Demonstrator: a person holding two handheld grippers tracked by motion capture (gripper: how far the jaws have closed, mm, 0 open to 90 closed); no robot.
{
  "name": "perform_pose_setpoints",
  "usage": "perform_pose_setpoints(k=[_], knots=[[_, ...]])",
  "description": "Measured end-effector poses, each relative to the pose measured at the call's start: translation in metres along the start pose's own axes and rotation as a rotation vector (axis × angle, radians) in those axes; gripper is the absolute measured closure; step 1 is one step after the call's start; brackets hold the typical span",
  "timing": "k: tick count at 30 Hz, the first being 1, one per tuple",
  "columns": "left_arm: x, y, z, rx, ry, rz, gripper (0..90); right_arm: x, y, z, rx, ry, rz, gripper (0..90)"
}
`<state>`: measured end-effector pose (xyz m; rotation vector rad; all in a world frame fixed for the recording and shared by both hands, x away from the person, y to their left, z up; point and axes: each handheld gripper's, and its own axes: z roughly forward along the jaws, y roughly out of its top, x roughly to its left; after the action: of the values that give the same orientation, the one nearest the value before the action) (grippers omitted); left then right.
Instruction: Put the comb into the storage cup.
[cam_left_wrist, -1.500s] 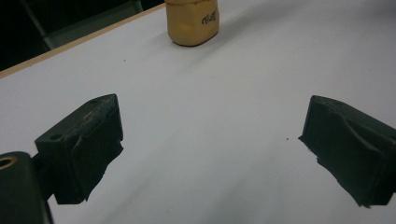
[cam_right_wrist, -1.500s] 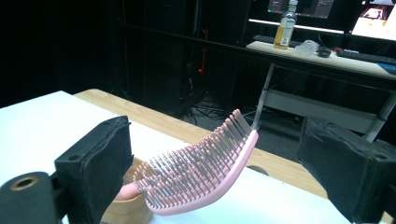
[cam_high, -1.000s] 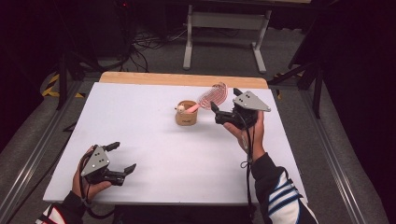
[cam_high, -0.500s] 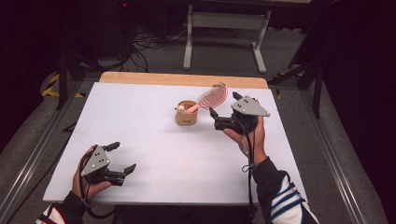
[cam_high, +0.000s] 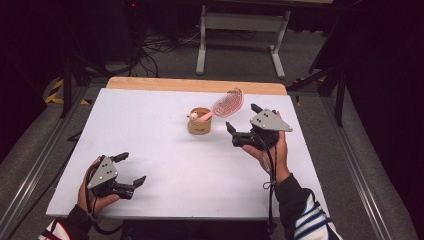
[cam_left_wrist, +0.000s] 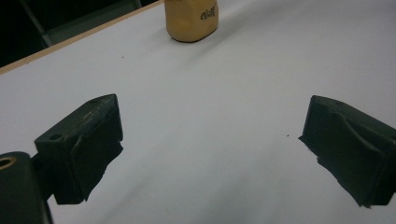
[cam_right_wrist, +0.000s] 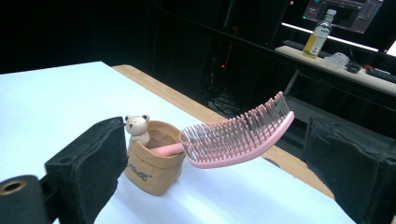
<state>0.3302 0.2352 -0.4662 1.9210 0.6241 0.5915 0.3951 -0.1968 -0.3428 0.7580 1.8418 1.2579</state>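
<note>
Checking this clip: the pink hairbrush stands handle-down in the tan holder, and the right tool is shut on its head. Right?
Not quite. The pink hairbrush does stand handle-down in the tan holder, but the right tool is open and apart from it; the right gripper view shows both jaws spread wide, either side of the brush head.

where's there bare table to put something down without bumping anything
Most of the white table is bare: the whole left half beyond the left gripper, and the near middle between the two grippers. It is crowded only at the far right, where the tan holder with its pink brush sits just beside the right gripper.
</note>
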Motion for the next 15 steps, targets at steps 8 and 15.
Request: perform_pose_setpoints(k=[8,15], knots=[[-0.0004,-0.0004,0.0016,0.003,-0.003,-0.001,6.3,0.0056,-0.0044,-0.0063,-0.005,0.006,-0.030,7.3],[-0.0007,-0.0004,0.0020,0.005,-0.003,0.000,6.3,0.0094,-0.0072,-0.0097,-0.002,0.014,-0.050,7.4]])
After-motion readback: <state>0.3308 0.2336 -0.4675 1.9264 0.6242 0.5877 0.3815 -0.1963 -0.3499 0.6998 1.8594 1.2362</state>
